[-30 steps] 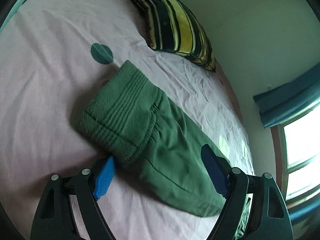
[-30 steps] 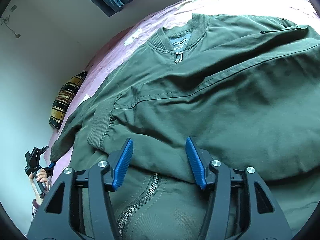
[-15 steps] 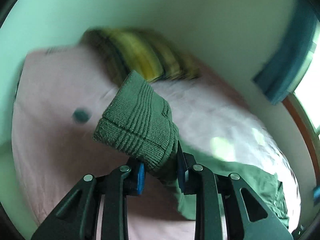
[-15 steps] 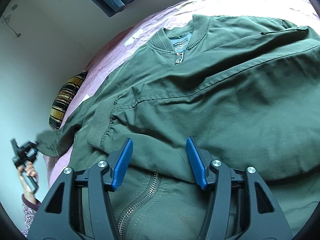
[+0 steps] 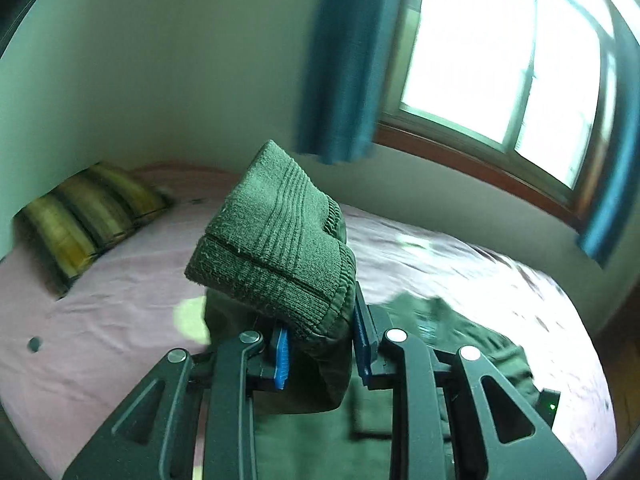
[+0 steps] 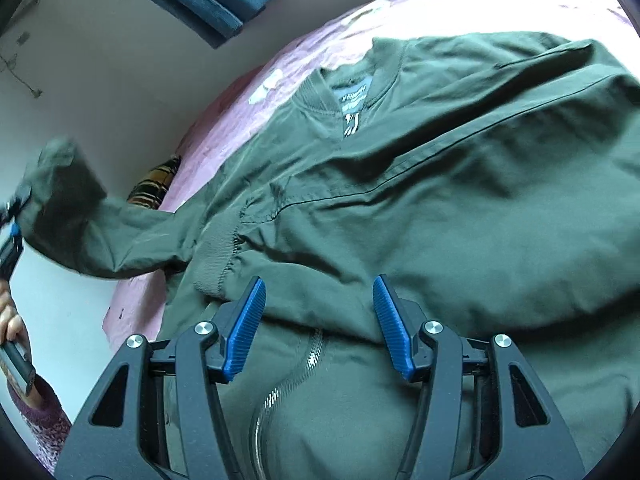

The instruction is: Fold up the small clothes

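Green jacket [image 6: 440, 208] on the bed: left tool [image 5: 320, 344] clamps its cuff [image 5: 276, 248]; right tool [image 6: 318, 324] hangs apart.

Bed [image 5: 100, 320]: far-left stretch of pink sheet lies bare, room to pass low there.
Pillow [image 5: 84, 216]: striped, against the far-left wall, closing off that corner.
Jacket [image 6: 440, 208]: green, spread over most of the near bed; no bare sheet under the right gripper [image 6: 320, 320], whose jaws stand apart above the cloth.
Sleeve [image 6: 120, 236]: lifted off the bed, stretched leftward from the jacket body, barring that side.
Cuff [image 5: 276, 240]: clamped in the left gripper [image 5: 320, 340], filling its jaws.
Curtain [image 5: 344, 60]: hangs beyond the far bed edge by the window [image 5: 500, 60].
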The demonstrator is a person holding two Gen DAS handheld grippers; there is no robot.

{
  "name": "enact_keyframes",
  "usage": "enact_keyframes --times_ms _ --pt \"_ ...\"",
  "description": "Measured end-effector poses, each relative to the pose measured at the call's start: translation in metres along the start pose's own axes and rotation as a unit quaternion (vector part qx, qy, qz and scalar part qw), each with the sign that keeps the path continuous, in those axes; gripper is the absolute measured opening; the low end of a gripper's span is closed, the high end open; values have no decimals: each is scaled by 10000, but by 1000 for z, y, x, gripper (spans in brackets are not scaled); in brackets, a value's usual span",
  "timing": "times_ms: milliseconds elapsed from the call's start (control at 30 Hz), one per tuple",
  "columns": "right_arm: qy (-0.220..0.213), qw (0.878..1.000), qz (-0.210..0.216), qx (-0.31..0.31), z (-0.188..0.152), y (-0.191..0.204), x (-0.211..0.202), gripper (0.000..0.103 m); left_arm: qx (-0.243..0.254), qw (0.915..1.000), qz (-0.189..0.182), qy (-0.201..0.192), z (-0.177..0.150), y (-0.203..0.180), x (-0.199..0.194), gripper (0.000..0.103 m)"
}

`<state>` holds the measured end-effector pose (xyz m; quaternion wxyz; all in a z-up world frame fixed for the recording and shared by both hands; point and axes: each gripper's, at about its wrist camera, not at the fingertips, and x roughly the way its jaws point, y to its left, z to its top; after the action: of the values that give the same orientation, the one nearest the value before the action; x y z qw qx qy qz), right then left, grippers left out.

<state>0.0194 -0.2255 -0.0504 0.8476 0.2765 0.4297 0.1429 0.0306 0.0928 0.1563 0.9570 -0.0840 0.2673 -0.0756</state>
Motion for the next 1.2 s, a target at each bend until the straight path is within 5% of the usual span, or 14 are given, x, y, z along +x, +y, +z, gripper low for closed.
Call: enact_keyframes --times_ms 333,600,733,867,1033,1200 --pt "-430 9988 -186 139 -11 -40 -78 63 999 9906 -449 817 -51 -144 89 26" --pt "-538 9969 -218 532 -19 -78 -95 64 1605 9700 -393 1783 -126 -219 135 31" --pt "-566 9948 -60 842 -18 -94 -99 64 1740 9681 -513 1729 -140 -234 125 42" --pt "-629 9937 -41 926 -15 -99 -102 64 1585 9709 -962 1516 -136 -247 106 71" --pt "-669 9928 -50 990 -18 -102 -107 64 1708 9685 -1383 1171 -123 -262 82 72" --pt "-678 9930 0 963 -17 -101 -113 64 1372 9755 -1380 1028 -104 -217 65 75"
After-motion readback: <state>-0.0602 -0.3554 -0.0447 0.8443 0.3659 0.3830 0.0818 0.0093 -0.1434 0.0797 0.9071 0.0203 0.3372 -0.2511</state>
